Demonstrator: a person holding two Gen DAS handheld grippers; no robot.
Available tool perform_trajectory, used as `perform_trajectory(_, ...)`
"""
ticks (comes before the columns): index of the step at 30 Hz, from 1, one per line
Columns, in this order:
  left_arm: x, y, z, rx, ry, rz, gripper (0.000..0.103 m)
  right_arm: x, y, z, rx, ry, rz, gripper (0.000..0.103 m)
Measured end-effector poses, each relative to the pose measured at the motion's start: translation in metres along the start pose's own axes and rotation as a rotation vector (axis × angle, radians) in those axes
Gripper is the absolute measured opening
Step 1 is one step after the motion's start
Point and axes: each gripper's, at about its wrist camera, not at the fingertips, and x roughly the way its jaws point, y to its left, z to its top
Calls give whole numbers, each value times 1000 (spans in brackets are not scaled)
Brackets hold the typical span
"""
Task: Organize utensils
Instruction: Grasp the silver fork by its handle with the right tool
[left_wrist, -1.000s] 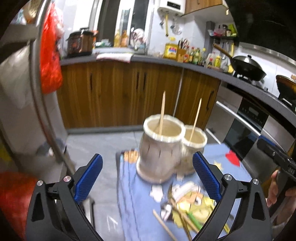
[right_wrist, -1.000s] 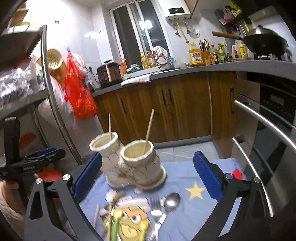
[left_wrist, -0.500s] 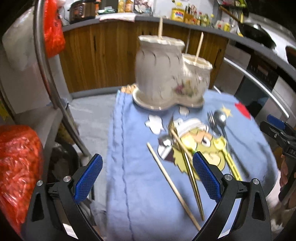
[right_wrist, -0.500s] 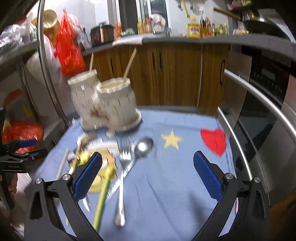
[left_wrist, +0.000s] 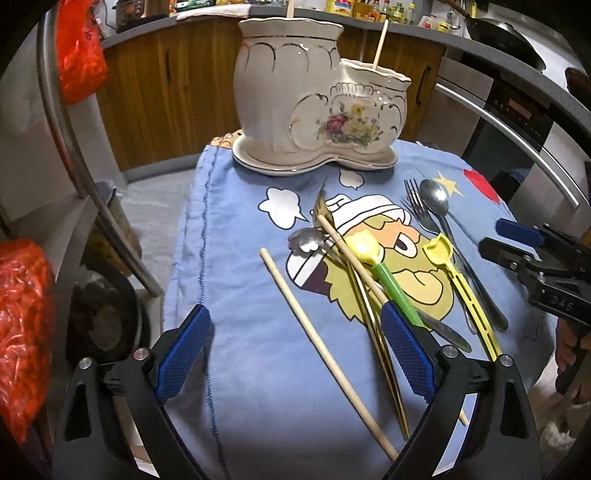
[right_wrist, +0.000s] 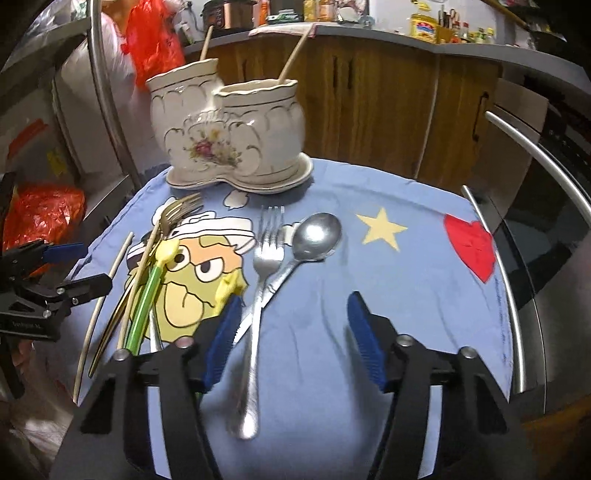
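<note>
A blue cloth (right_wrist: 406, 266) covers the bench. Beyond both claws stands the two-pot ceramic holder (left_wrist: 317, 110), one chopstick in each pot. Left claw (left_wrist: 295, 354) gapes, empty, over a loose chopstick (left_wrist: 321, 343); right claw (right_wrist: 291, 339), spread and empty, hovers beside the steel fork (right_wrist: 258, 295).

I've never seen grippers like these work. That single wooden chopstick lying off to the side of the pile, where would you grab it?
Probably mid-shaft, from above, fingers straddling it crosswise. The lone chopstick lies flat on the blue cloth, apart from the pile, with bare cloth either side. The open left gripper already sits over it.
</note>
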Motion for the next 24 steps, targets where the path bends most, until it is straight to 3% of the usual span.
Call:
perform_trajectory(5, 6, -3, -1, 6, 24, -27, 82, 12, 5, 11, -2, 15, 23, 36)
perform_trajectory(14, 8, -8, -2, 22, 30, -57, 64, 34, 18, 42, -79, 1, 13, 34)
perform_trajectory(20, 9, -8, -2, 26, 25, -64, 63, 59, 14, 59, -112, 17, 2, 28)
perform_trajectory(24, 9, -6, -2, 23, 23, -65, 63, 69, 11, 61, -109, 47, 46, 26)
